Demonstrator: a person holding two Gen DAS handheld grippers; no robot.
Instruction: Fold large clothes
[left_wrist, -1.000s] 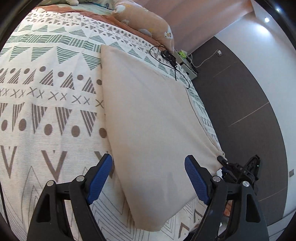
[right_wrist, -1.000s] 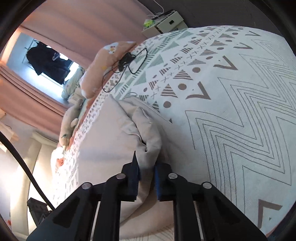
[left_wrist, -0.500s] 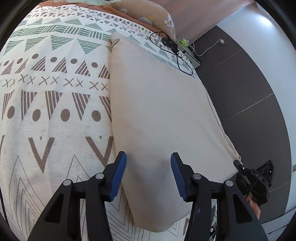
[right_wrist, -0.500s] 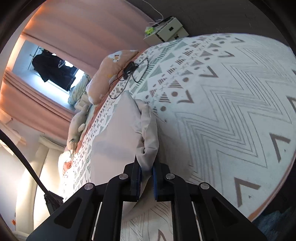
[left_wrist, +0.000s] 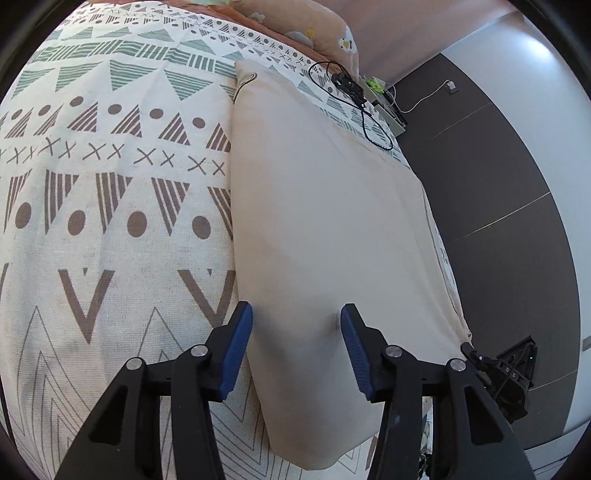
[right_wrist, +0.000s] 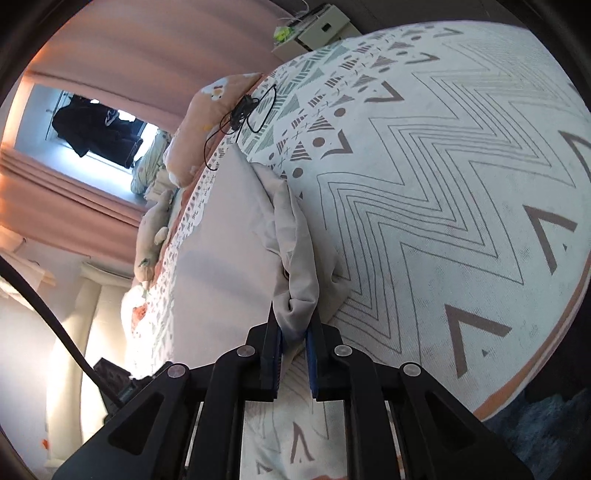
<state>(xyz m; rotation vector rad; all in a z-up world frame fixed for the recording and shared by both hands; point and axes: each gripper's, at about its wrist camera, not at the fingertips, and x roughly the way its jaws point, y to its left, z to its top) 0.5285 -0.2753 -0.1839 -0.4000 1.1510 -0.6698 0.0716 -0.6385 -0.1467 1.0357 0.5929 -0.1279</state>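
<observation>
A large beige garment (left_wrist: 325, 229) lies flat in a long strip on the patterned bed cover (left_wrist: 110, 221). My left gripper (left_wrist: 295, 328) is open, its blue pads straddling the garment's near left edge, close above the cloth. My right gripper (right_wrist: 293, 332) is shut on a bunched corner of the beige garment (right_wrist: 299, 295) and holds it just above the bed. The right gripper also shows at the lower right of the left wrist view (left_wrist: 506, 373).
A black cable (left_wrist: 354, 103) lies on the bed past the garment's far end, near a peach pillow (left_wrist: 314, 26). A bedside cabinet (right_wrist: 321, 26) stands beyond. The bed edge drops to dark floor (left_wrist: 498, 192) on the right. Pink curtains (right_wrist: 129, 48) hang behind.
My left gripper has narrowed from wide open and moved forward and down over the garment's left edge. My right gripper has pulled the held corner back, stretching the cloth.
</observation>
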